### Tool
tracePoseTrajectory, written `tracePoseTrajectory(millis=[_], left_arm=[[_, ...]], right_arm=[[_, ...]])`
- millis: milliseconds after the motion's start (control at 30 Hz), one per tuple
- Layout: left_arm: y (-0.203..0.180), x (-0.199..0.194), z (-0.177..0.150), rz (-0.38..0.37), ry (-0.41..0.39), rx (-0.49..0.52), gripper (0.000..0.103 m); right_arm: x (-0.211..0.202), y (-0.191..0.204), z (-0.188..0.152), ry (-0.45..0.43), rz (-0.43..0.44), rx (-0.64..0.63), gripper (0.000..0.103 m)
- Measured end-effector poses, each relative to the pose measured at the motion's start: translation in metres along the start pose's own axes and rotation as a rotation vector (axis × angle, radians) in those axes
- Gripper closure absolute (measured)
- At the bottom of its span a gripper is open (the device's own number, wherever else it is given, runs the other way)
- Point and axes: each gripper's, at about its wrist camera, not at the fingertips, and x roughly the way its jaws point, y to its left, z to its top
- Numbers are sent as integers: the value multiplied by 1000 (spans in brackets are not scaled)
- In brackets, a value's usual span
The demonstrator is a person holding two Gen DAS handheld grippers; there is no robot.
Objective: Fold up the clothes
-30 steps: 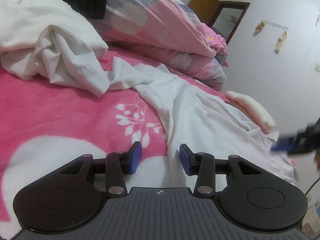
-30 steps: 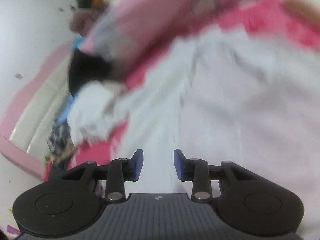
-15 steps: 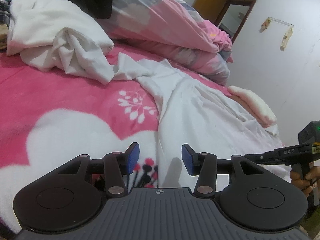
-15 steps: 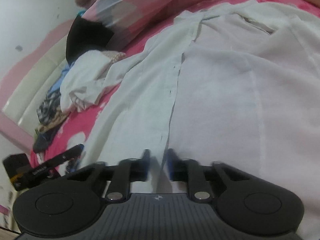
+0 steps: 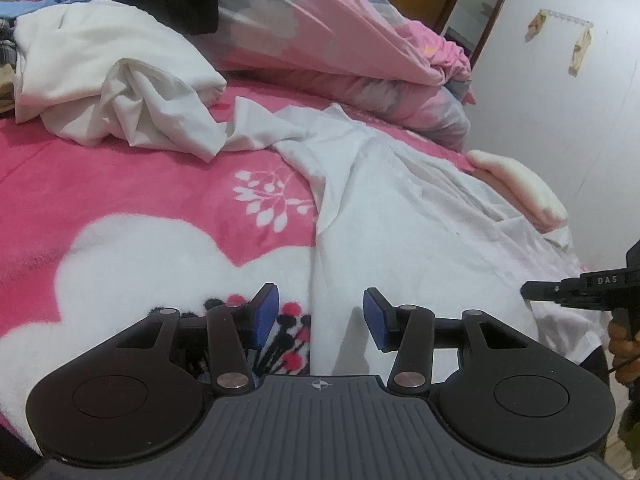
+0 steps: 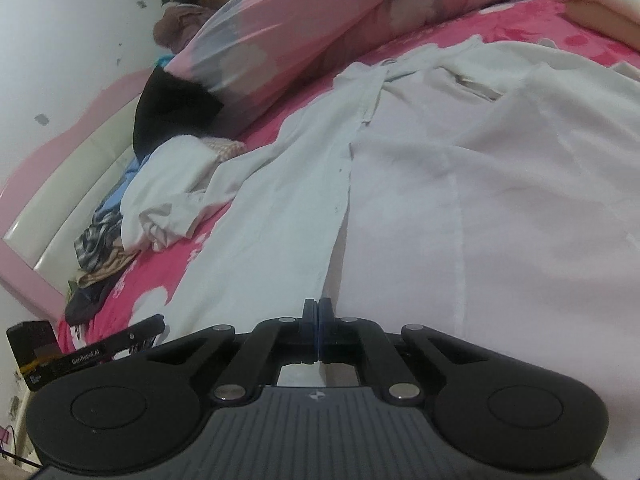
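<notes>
Left gripper (image 5: pixel 320 314): your jaws stand open over the shirt's left edge, blue pads clear of the cloth.
Blanket (image 5: pixel 120 200): fluffy pink and white, bare room from 9 to 11 o'clock.
Heap (image 5: pixel 116 92): crumpled white cloth at 11 o'clock, touching the shirt's sleeve.
Shirt (image 6: pixel 440 184): thin white cotton, spread flat across the blanket, placket running to 12 o'clock.
Right gripper (image 6: pixel 318 320): your jaws are pressed together on the shirt's bottom hem at the placket.
</notes>
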Motion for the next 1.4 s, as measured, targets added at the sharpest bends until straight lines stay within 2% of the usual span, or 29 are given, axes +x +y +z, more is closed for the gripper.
tracePoseTrajectory(millis=[300, 500, 633, 800, 1000, 1267, 1367, 1400], left_arm=[[-5, -1, 1, 23, 15, 20, 56], [-9, -5, 1, 2, 30, 24, 56], [-13, -9, 0, -32, 47, 21, 48], [-17, -14, -2, -46, 56, 24, 47], [-18, -12, 0, -48, 43, 21, 47], [-22, -12, 11, -53, 8, 14, 47], [-25, -8, 14, -58, 2, 16, 47], [-26, -5, 16, -56, 4, 17, 47]], right_arm=[[-2, -11, -4, -5, -41, -13, 103], [2, -10, -6, -4, -63, -48, 103], [2, -6, -5, 0, -84, -83, 103], [-2, 6, -4, -23, -130, -147, 101], [-1, 11, 9, -39, -119, -160, 101], [8, 4, 19, -32, -100, -102, 100], [7, 1, 19, -35, -95, -86, 93], [7, 1, 20, -35, -97, -84, 87]])
